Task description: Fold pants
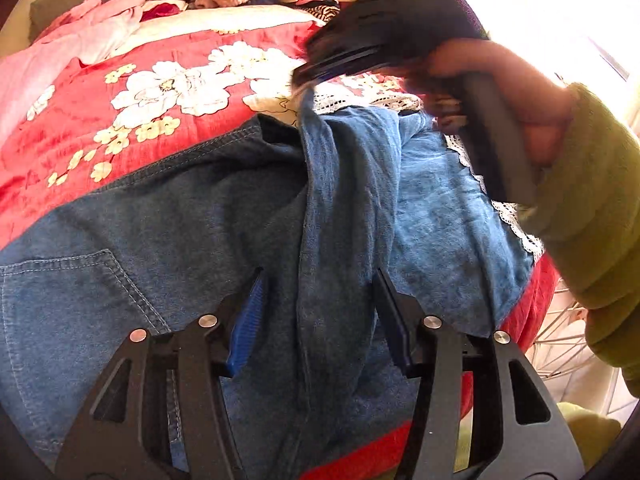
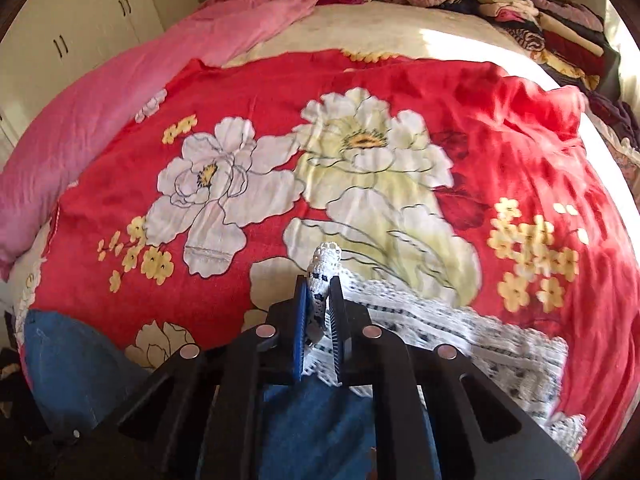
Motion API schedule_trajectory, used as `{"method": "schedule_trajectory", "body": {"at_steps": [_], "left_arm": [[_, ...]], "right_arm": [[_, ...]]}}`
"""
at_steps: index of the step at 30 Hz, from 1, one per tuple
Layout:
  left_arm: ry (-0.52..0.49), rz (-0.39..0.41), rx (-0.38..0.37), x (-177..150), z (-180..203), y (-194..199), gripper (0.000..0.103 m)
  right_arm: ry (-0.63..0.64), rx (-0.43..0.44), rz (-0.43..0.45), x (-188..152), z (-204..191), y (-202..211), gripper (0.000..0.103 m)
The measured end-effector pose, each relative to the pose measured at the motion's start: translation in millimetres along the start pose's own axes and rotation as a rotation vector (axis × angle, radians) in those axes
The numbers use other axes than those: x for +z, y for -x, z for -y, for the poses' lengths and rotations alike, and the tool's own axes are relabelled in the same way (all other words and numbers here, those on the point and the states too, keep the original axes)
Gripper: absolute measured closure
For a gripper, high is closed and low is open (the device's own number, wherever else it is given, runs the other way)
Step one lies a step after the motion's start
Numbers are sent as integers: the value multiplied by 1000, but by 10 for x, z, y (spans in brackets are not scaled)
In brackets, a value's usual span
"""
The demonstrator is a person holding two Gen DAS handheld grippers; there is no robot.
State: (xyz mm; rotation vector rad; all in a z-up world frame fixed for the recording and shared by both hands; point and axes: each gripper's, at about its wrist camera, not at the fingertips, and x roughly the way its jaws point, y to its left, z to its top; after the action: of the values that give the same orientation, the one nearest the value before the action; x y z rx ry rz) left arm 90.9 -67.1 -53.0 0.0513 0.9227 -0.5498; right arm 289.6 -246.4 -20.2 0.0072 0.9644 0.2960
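Blue denim pants (image 1: 160, 240) with a white lace hem (image 2: 440, 332) lie on a red floral blanket (image 2: 500, 120). My left gripper (image 1: 320, 292) points down over them. A raised fold of denim runs between its blue pads (image 1: 248, 320), and the left pad stands clear of the cloth. My right gripper (image 2: 321, 292) is shut on a bunched bit of the lace hem. In the left wrist view the right gripper (image 1: 304, 76), held by a hand in a green sleeve (image 1: 592, 200), lifts that leg's edge off the bed.
A pink cloth (image 2: 120, 92) lies along the bed's left side. Folded and loose clothes (image 2: 540, 12) are piled at the far right corner. A white wire basket (image 1: 560, 340) stands beside the bed. Wardrobe doors (image 2: 60, 40) are at the far left.
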Motion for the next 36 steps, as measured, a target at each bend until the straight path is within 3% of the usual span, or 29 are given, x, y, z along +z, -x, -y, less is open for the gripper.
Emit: {"method": "schedule_trajectory", "body": {"at_steps": [8,9,10,11,16,22,26,36], "left_arm": [[-51,35,68,-24,111,100,58],[-65,41,87,-19,124,94,72],[-78,45,98,-27,148,113,97],[-94,48,81,-39,174,148,103],[-133,65,78,-78,275,312,103],[-191,34,107,-171,363,312,103],[-227,-2,132,-260,436,265,103],[-260,-61,135,-350,489,129,99]], "right_arm": [[-97,-17,152,-589,620,1243,93],[-104,-21,155,-657,660,1319,93],[-114,-22,156,-776,723,1442,93],[-119,-19,152,-861,756,1511,93],[-134,0,124,-1384,823,1780,93],[-201,23,39,-1920,873,1665,93],[-251,43,-9,-2117,936,1552,93],[-291,20,-35,-2375,1065,1455,93]]}}
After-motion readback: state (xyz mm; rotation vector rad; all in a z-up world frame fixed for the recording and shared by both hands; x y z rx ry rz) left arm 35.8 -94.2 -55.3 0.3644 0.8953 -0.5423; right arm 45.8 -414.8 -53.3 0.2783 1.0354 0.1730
